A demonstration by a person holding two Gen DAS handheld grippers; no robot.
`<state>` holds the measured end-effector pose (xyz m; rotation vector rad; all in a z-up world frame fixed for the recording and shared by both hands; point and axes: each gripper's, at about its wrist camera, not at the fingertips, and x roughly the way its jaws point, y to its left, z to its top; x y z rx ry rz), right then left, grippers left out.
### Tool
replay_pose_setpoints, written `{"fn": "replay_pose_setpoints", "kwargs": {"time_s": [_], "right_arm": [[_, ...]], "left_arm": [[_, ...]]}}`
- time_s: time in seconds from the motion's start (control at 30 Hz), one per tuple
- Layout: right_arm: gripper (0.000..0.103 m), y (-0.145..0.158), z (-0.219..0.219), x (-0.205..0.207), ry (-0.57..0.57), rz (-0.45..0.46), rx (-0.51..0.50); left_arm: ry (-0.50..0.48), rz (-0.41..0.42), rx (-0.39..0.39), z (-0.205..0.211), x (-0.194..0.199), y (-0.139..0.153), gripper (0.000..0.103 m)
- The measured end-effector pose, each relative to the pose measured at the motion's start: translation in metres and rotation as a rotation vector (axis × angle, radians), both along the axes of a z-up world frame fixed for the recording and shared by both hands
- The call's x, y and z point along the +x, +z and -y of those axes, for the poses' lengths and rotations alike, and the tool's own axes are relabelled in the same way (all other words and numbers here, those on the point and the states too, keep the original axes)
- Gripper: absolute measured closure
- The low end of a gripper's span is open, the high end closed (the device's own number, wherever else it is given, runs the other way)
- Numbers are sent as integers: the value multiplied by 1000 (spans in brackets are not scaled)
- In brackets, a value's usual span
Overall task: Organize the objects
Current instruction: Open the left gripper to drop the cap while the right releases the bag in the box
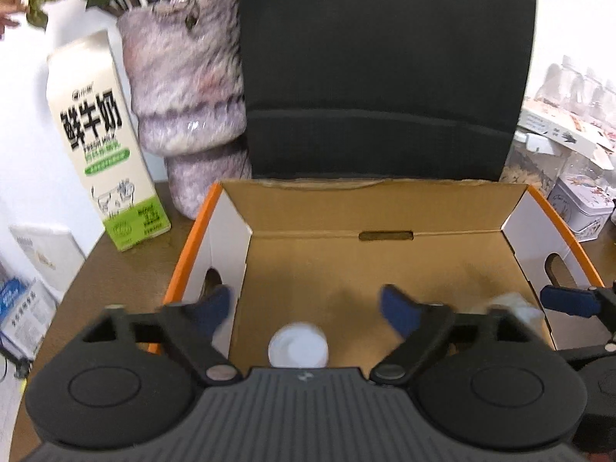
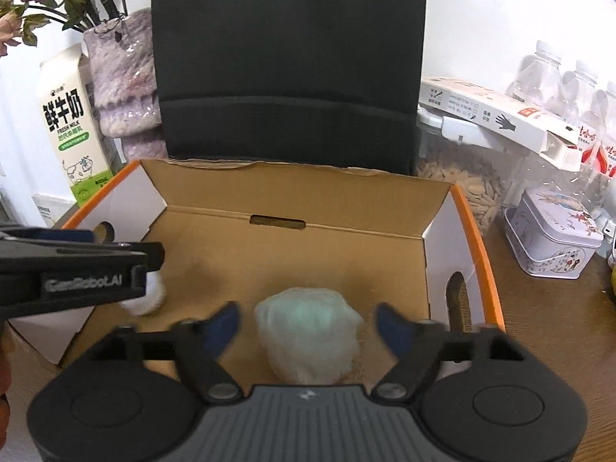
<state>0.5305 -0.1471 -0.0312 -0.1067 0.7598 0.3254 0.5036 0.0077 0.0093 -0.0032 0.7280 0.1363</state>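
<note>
Releasing cleanly meant lifting both grippers straight up: the left gripper stood wide over the white cup, the right gripper wide around the wrapped bundle on the box floor

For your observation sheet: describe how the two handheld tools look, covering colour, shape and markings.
Both match: the left tool and right tool have black linkage arms, dark blue fingertip pads, two round black housings and a ribbed grey centre plate with a small logo. The left's side reads GenRobot.AI.
</note>
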Motion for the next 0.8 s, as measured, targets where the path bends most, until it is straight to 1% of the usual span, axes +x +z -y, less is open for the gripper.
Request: {"fn": "replay_pose_setpoints", "kwargs": {"time_s": [0.03,0.1,0.17,0.43,0.8], "right_arm": [[15,0,1,-1,-1,1,1],[9,0,2,-1,1,-4,10],[7,0,3,-3,-3,-1,19],[7,8,9,-15,-10,15,25],[6,37,18,-51,-5,71,30]], "left_arm": [[5,7,-1,0,-1,1,0],[15,12,-15,-1,-2,2,0],[20,7,-33,-3,-3,3,0],[31,13,-25,-5,-16,10,0],[33,45,-24,-4,-52,35,0]]}}
